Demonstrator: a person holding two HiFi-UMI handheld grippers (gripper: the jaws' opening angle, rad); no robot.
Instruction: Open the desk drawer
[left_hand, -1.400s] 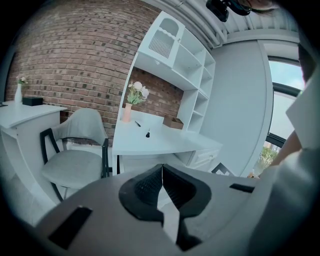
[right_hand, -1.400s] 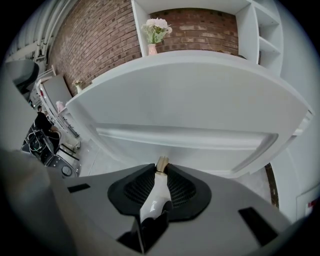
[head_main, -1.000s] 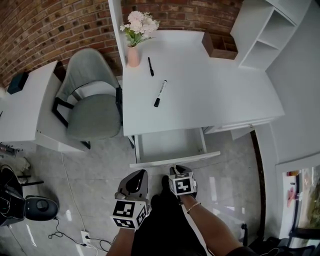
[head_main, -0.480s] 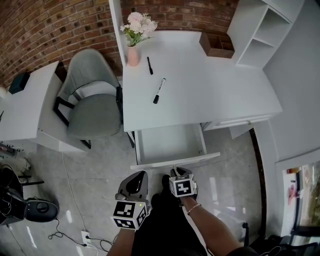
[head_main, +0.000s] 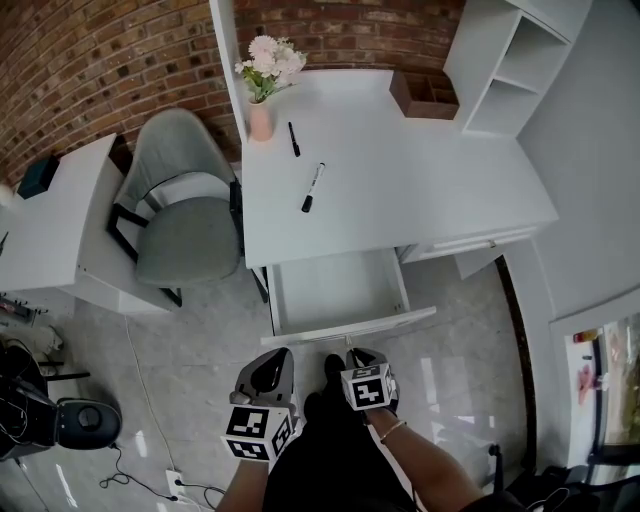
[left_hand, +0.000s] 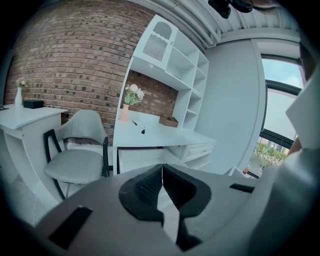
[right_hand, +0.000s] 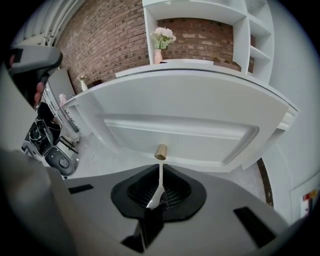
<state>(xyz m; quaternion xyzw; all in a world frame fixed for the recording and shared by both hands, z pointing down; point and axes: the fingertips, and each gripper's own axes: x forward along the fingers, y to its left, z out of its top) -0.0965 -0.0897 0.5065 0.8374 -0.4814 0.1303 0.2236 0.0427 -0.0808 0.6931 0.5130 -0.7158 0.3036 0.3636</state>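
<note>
Right hand-held gripper (head_main: 355, 355), jaws closing on nothing before the tabletop (head_main: 400, 190), likely needs no grip since the drawer (head_main: 338, 292) already juts open beneath that tabletop, its knob (right_hand: 160, 152) facing out; left hand-held gripper (left_hand: 162, 172) idles clenched, empty.

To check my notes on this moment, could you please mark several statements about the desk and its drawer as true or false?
1. The desk drawer is pulled out. True.
2. Two pens lie on the desk. True.
3. The vase of flowers stands on the chair. False: it stands at the desk's back left corner.
4. The right gripper is clamped on the drawer knob. False: the drawer knob stands free just ahead of the right gripper, whose jaws are closing with nothing between them.
</note>
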